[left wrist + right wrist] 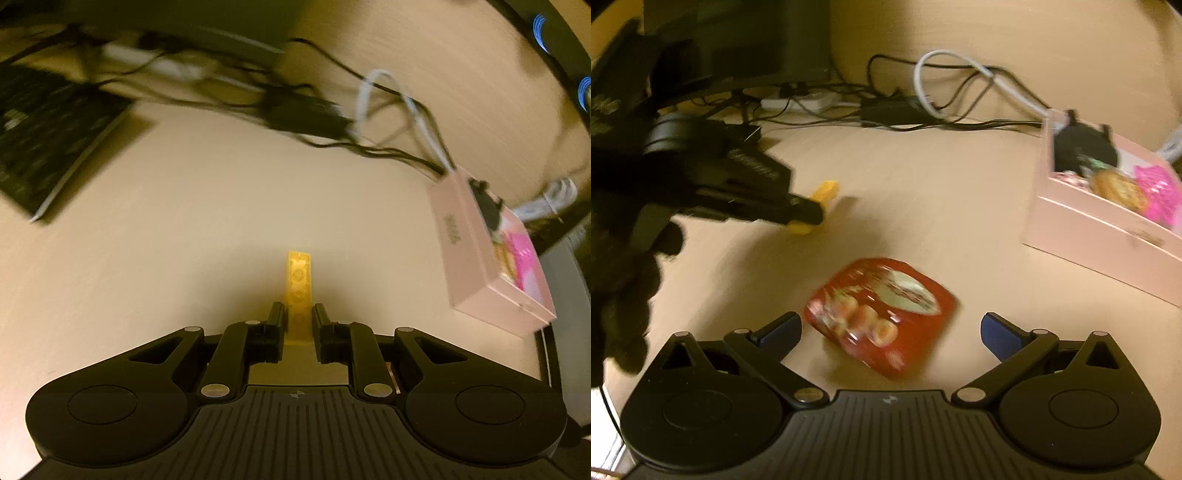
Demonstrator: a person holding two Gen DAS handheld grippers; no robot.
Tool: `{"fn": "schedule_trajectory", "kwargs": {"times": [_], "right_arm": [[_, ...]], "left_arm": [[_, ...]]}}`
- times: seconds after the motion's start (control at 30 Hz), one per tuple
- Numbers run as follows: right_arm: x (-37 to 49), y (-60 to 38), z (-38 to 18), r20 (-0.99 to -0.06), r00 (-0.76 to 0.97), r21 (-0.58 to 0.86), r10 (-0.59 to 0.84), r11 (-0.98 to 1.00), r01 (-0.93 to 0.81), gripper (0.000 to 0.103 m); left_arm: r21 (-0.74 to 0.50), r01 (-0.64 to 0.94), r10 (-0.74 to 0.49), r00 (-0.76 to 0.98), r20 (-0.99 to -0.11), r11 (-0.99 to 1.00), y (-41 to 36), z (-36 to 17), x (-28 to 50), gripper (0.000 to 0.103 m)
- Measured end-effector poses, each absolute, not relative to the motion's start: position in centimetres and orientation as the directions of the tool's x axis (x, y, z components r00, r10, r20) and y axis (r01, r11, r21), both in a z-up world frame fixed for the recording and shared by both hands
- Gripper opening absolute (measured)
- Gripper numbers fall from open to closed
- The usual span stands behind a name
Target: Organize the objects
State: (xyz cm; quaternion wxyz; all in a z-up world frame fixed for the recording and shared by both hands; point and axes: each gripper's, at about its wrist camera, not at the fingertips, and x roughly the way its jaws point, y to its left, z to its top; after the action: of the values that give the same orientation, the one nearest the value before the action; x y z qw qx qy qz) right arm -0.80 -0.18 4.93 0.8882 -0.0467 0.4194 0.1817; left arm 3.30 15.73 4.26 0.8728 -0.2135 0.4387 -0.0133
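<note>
My left gripper [298,314] is shut on a flat yellow plastic piece [298,280] that sticks out forward between its pads, above the pale wooden desk. In the right wrist view the left gripper [809,212] appears at the left, carrying the yellow piece [823,194]. My right gripper [890,330] is open, its blue pads [997,332] wide apart. A red snack packet [882,314] lies on the desk between and just beyond them, untouched. A pink box [1100,236] with a black item, a round snack and a pink packet inside stands at the right; the pink box [487,251] also shows in the left wrist view.
A tangle of black and white cables [942,92] and a power adapter [890,109] lie along the back of the desk [221,221]. A dark keyboard [48,140] sits at the left, a monitor base [738,55] behind. The person's dark sleeve [620,288] is at the left.
</note>
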Motion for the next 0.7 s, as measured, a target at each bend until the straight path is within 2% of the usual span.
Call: {"fn": "schedule_trajectory", "kwargs": {"times": [0.13,0.2,0.3,0.7], "right_arm": [[0.1,1.1,4.3,-0.764,0.584,0.062,0.274,0.932,-0.356,0.103],[0.2,1.0,4.2,-0.765,0.589,0.049,0.262,0.935,-0.352,0.087],[-0.2,0.0,4.5,-0.770,0.578,0.044,0.269,0.926,-0.374,0.082],[-3.7,-8.9,5.1,-0.785,0.615,-0.104,0.072,0.964,-0.245,0.080]], "left_arm": [[-0.397,-0.186,-0.216,0.601,-0.769,0.899,16.9,3.9,2.3,0.018],[-0.391,-0.158,-0.227,0.599,-0.768,0.907,16.4,4.0,1.6,0.018],[-0.375,-0.099,-0.251,0.587,-0.770,0.922,15.1,4.0,1.1,0.018],[-0.316,0.159,-0.352,0.517,-0.780,0.935,6.4,3.5,1.2,0.018]]}}
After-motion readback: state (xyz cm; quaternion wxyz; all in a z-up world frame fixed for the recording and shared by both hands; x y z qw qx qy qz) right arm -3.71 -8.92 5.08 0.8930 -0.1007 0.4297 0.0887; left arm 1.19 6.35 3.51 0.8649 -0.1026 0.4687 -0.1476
